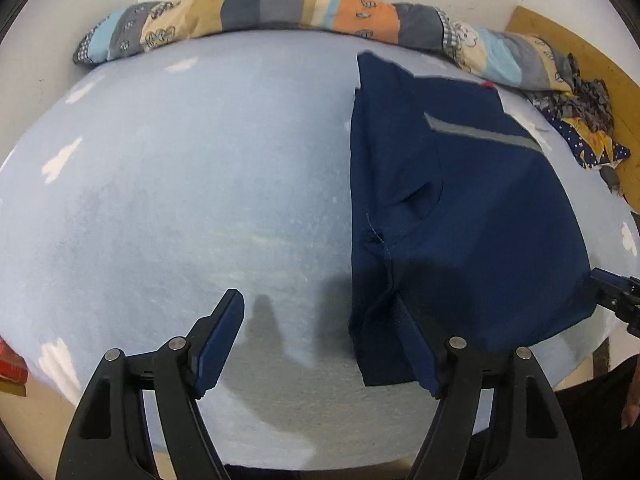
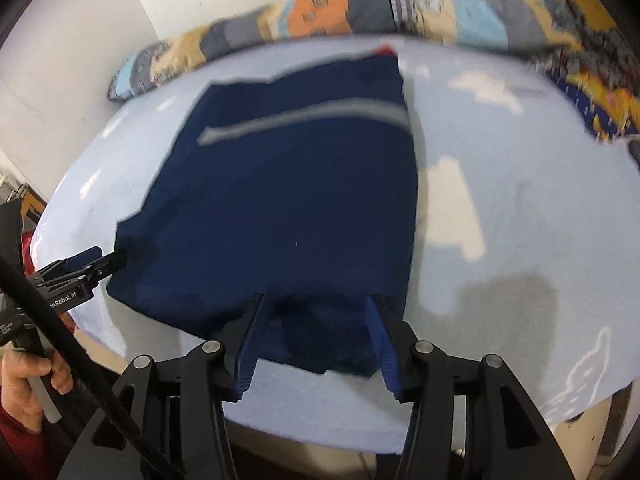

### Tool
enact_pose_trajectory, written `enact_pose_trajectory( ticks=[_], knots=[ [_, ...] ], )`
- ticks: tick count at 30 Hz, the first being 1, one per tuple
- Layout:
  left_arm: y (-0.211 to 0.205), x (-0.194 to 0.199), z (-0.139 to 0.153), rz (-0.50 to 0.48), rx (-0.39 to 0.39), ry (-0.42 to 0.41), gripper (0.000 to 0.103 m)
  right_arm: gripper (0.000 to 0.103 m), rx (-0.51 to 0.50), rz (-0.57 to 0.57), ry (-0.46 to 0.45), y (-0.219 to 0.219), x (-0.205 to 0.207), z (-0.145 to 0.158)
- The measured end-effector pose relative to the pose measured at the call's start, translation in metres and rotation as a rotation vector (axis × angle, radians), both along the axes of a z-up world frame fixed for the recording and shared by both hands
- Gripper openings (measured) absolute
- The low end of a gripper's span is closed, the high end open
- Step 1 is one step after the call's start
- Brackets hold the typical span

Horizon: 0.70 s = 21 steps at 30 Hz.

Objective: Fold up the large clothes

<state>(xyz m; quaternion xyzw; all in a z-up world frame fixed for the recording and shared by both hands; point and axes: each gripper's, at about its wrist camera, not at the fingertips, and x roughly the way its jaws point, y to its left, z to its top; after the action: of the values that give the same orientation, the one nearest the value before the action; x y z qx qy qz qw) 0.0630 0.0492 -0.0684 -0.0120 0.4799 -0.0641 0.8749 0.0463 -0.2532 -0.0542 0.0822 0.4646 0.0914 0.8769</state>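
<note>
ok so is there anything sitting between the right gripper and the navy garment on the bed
Nothing visible. The right gripper is open, its fingers straddling the near hem of the navy garment, which lies flat on the light blue sheet. The left gripper is open at the garment's other near corner.

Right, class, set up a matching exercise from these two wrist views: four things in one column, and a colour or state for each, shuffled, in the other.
Things:
1. folded garment
2. stripe on the garment
3. bed sheet
4. left hand-held gripper

Descriptions:
A. light blue with white clouds
B. grey
C. open, one finger at the garment's edge
D. navy, lying flat

Pairs: 1-D, 2-B, 3-A, 4-C
</note>
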Motion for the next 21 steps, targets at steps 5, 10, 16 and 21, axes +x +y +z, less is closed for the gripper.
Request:
enact_pose_trajectory(
  ticks=[5, 10, 16, 21],
  knots=[
    [-0.008, -0.013, 0.023, 0.001, -0.006, -0.135, 0.076, 0.055, -0.009, 0.011, -0.123, 0.007, -0.009, 0.02],
    [-0.037, -0.02, 0.017, -0.036, -0.012, -0.142, 0.079, 0.057, -0.033, -0.004, -0.027, 0.01, 0.001, 0.001],
    [-0.073, -0.016, 0.002, -0.095, 0.09, -0.116, 0.079, 0.058, -0.014, 0.001, -0.073, 0.014, -0.007, 0.006],
    [-0.082, -0.026, 0.006, -0.119, 0.126, -0.165, 0.083, 0.058, -0.043, -0.023, -0.105, 0.015, -0.018, 0.009]
  ],
)
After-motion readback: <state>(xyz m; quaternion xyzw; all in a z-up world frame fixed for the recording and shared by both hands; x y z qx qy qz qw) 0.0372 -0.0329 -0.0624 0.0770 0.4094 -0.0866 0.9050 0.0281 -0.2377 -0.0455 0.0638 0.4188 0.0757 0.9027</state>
